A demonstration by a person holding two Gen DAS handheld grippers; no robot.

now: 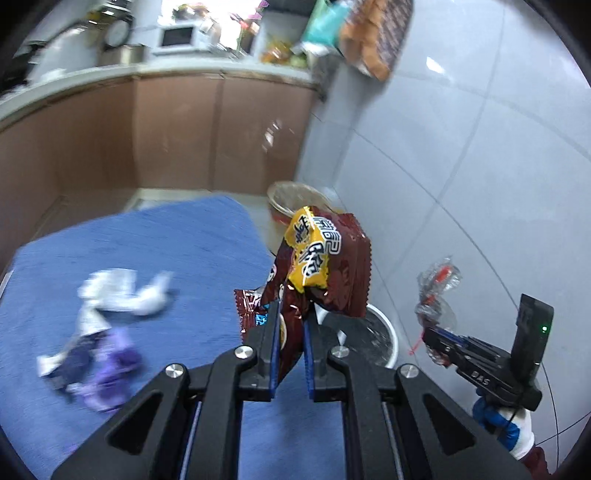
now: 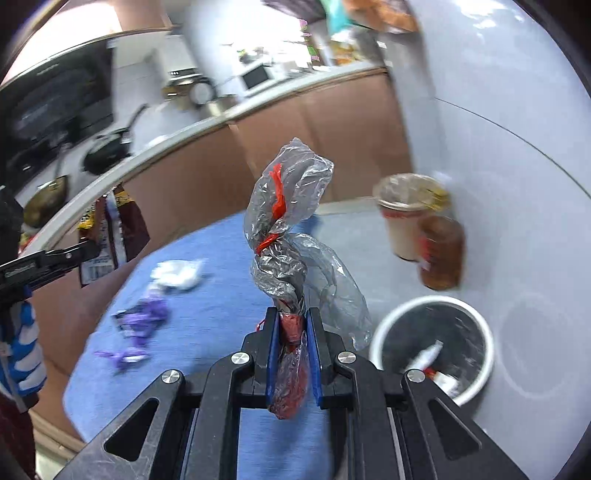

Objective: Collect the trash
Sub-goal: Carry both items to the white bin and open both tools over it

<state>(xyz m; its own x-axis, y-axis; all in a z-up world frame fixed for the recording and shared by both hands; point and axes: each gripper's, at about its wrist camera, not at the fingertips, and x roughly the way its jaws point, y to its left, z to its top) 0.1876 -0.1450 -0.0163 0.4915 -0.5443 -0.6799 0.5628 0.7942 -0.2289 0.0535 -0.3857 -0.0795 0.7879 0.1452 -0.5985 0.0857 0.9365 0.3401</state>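
My left gripper (image 1: 291,314) is shut on a brown and yellow snack wrapper (image 1: 325,262) and holds it up above the blue mat (image 1: 166,240), beside the white-rimmed trash bin (image 1: 380,332). My right gripper (image 2: 291,317) is shut on a crumpled clear plastic bag with red parts (image 2: 288,221), held above the mat's edge (image 2: 207,295), left of the bin (image 2: 436,343). The bin holds some white scraps. A white crumpled tissue (image 1: 125,291) and purple wrappers (image 1: 107,365) lie on the mat. The right gripper (image 1: 436,332) with its bag (image 1: 439,288) shows in the left view.
A paper cup lined with plastic (image 2: 406,214) and a brown jar (image 2: 443,251) stand on the white tiled floor beside the bin. Brown cabinets (image 1: 147,140) under a counter with a microwave (image 1: 177,35) stand behind the mat. The left gripper with its wrapper (image 2: 110,229) shows at left.
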